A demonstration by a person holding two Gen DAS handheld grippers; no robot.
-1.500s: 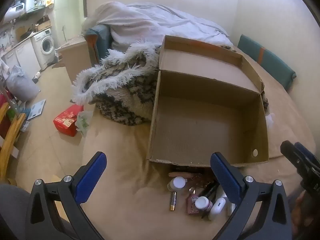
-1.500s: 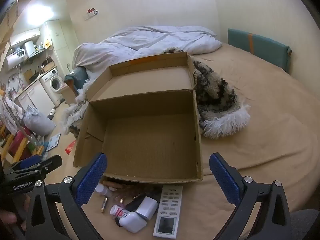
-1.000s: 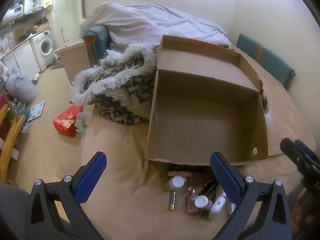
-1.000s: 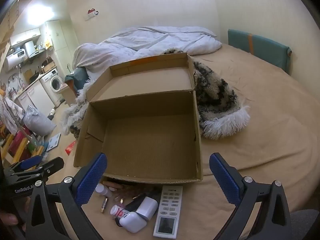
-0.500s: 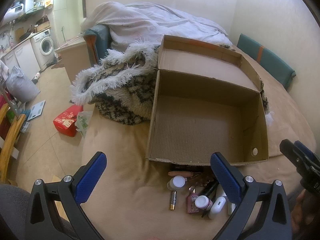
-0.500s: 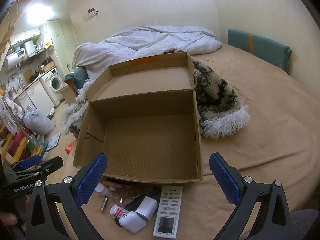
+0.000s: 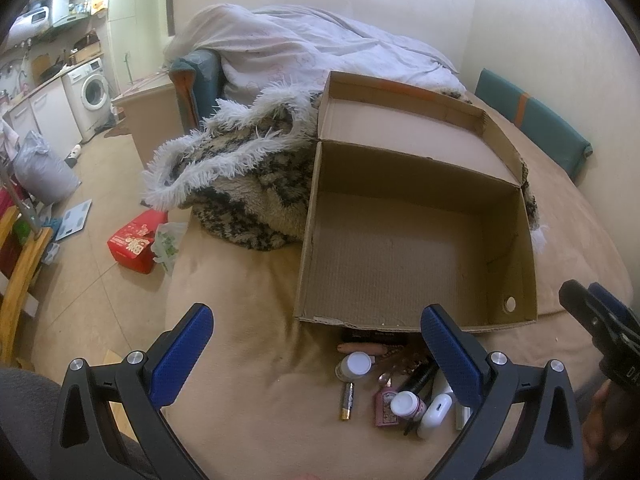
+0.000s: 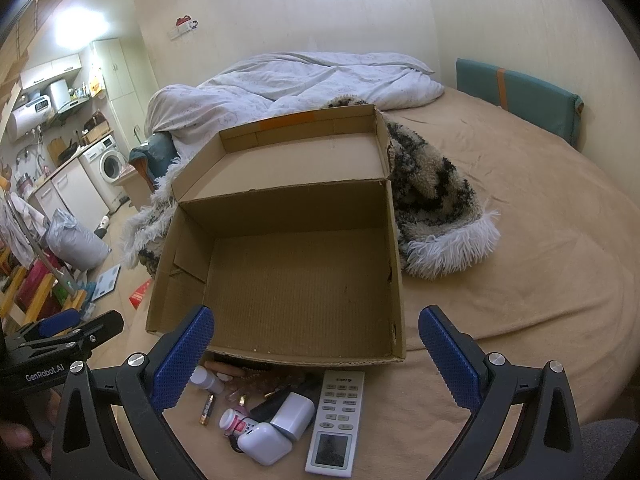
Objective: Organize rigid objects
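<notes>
An open, empty cardboard box (image 7: 416, 248) (image 8: 296, 280) lies on the tan bed. Small items lie in a heap before its near wall: a white remote (image 8: 336, 420), a white earbud case (image 8: 264, 444), a white charger block (image 8: 294, 414), a battery (image 7: 347, 400) (image 8: 207, 409), two white-capped bottles (image 7: 354, 365) (image 7: 405, 403), a pink item (image 7: 385, 405). My left gripper (image 7: 316, 356) is open and empty, above the heap's left side. My right gripper (image 8: 316, 356) is open and empty, above the heap and box front.
A shaggy black-and-white blanket (image 7: 244, 184) (image 8: 436, 216) lies behind and beside the box. A white duvet (image 8: 304, 80) is heaped at the back. A teal cushion (image 8: 520, 96) stands by the wall. The bed edge drops to a cluttered floor with a red pack (image 7: 134, 246).
Both grippers stay open and nearly still. The left view wavers slightly; nothing was picked up or moved.
</notes>
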